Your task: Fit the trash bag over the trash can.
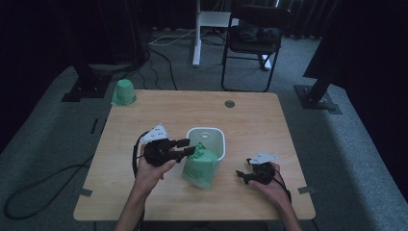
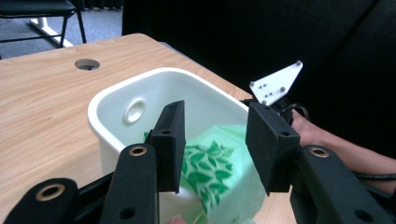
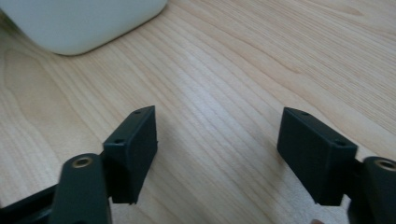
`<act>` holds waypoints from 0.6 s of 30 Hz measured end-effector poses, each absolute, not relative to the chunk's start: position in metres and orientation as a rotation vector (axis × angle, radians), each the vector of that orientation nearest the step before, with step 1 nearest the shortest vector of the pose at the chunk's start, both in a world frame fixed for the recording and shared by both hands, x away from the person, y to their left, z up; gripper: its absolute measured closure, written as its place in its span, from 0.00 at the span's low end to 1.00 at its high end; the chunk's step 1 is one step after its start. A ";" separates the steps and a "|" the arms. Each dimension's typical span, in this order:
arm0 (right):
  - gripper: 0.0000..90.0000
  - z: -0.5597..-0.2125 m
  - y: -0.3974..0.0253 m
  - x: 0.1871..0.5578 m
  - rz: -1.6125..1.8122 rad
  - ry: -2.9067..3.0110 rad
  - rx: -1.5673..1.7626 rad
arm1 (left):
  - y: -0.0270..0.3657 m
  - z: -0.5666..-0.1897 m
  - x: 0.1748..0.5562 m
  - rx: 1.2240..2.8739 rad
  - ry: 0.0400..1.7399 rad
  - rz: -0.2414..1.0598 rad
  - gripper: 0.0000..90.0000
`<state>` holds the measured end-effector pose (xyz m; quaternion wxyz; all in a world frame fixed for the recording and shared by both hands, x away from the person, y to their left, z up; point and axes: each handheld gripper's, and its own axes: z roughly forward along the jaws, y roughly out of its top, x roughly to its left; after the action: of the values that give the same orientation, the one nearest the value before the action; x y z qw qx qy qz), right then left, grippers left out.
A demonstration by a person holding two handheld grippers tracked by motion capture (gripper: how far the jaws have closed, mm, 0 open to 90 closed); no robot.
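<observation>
On wooden table (image 1: 144, 192), near centre: white bin (image 1: 217, 137), rim up, with green leaf-print bag (image 1: 199, 166) draped over its near wall and hanging down the outside toward the person. Left of bin: left gripper (image 1: 186, 147), held in left hand (image 1: 153, 168), jaws spread wide on either side of the bag's top edge, not closed on it; contact with the film impossible to tell. Same from the left gripper view: bag (image 2: 215, 168) between the parted jaws, bin (image 2: 116, 107) behind, nothing pinched. Right of bin, well apart: right gripper (image 1: 242, 176), resting low at the table in right hand (image 1: 274, 185), jaws wide apart, empty, bare wood between them. Far left corner: upturned green cup (image 1: 124, 92), apart from everything else.
</observation>
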<state>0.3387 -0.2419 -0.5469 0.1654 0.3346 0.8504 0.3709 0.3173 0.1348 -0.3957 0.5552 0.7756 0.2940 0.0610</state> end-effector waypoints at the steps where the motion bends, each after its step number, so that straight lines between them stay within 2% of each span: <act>1: 0.33 -0.546 -0.241 0.338 1.051 2.425 0.944 | 0.136 -0.396 0.316 1.832 0.693 0.146 0.65; 18: 0.39 -0.519 -0.230 0.321 1.089 2.407 0.822 | 0.153 -0.415 0.300 1.859 0.732 0.156 0.61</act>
<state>0.3210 -0.2301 -0.5193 0.1865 0.2919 0.8546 0.3868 0.2997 0.1532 -0.4151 0.5386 0.7816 0.3077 0.0656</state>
